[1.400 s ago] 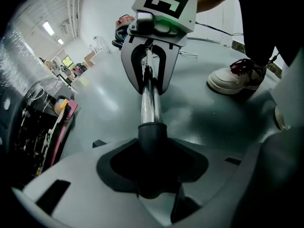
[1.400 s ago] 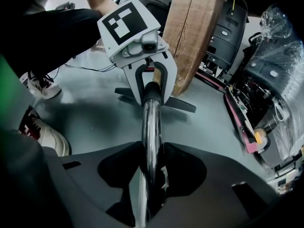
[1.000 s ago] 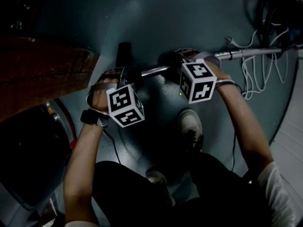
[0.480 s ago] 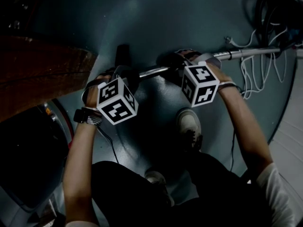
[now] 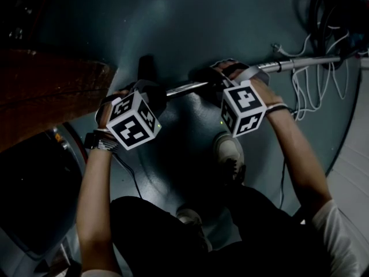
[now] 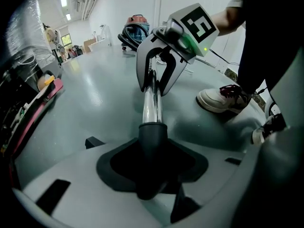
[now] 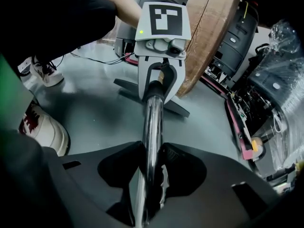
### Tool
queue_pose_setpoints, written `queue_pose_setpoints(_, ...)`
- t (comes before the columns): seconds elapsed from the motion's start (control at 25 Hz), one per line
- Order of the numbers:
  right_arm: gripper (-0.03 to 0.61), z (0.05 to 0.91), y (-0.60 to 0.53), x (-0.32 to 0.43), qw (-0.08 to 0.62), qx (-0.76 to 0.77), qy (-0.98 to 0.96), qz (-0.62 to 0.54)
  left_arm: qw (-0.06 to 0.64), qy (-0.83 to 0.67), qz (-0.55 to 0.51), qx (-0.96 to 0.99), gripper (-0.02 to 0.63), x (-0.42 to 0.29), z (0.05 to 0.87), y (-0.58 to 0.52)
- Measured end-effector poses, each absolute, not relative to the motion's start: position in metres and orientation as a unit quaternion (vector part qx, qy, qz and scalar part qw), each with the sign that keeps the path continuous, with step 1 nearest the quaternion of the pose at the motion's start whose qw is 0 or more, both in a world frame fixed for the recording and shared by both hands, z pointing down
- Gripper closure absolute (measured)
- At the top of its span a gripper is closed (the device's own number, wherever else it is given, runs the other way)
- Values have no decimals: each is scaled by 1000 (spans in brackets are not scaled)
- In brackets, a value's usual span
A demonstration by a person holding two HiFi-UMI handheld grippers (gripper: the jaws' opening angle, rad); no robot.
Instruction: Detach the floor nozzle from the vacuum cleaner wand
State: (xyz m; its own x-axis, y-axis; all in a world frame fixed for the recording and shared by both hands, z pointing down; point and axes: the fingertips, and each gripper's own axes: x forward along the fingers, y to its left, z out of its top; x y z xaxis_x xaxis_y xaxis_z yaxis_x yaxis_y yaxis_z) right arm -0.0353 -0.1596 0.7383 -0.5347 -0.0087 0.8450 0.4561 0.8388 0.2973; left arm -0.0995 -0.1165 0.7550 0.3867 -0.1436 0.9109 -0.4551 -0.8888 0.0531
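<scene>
- Fingers (image 6: 66, 172) of your left gripper (image 6: 152, 163) are clamped on the dark socket (image 6: 152, 137) at the neck of the floor nozzle (image 7: 178, 107), with 1 pad on each side of it.
- Fingers on your right gripper (image 7: 149, 184) pinch the chrome wand (image 7: 153, 122) directly, the pads pressed against the tube from both sides.
- You have the 2 grippers facing each other along 1 line. The wand leaves your right jaws, runs toward the left gripper and enters the socket there. No gap shows at that joint, so the nozzle sits on the wand.
- The nozzle's head lies flat on the grey-green floor (image 5: 190, 27) just beyond your left fingers, set crosswise to the wand. In the head view it reads as a dark bar above your left marker cube (image 5: 134, 122).
- Past your right gripper, the wand carries on to the right in the head view, toward a tangle of white cables (image 5: 311, 88) and a dark hose (image 5: 331, 16).
- Your white shoe (image 5: 230, 152) stands on the floor near the right gripper, on your side of the wand.
- A wooden disc (image 7: 209, 37) stands close behind the nozzle's head, on your left.
</scene>
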Motion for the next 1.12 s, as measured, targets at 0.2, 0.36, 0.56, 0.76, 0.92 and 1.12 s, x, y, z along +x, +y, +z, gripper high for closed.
queue_pose_setpoints(0.2,414,735,-160,-35,456,-130,-841,-260,180,-175,509,823,436,-99,751,-115)
queue_pose_setpoints(0.36,414,735,-161,-33,455,-127,-837,-275,175,-186,503,826,436,-98,750,-117)
queue_pose_setpoints(0.56,414,751,-174,-2,494,-124,-819,-264,146,-202,547,799,436,-133,760,-103)
queue_pose_setpoints(0.76,414,760,-169,4,498,-124,-820,-252,125,-196,575,785,436,-142,763,-93)
queue_pose_setpoints(0.92,413,762,-169,-4,499,-126,-820,-251,116,-176,583,785,436,-130,767,-87)
queue_pose_setpoints(1.12,413,775,-172,-1,515,-120,-810,-254,89,-146,597,783,436,-126,770,-77)
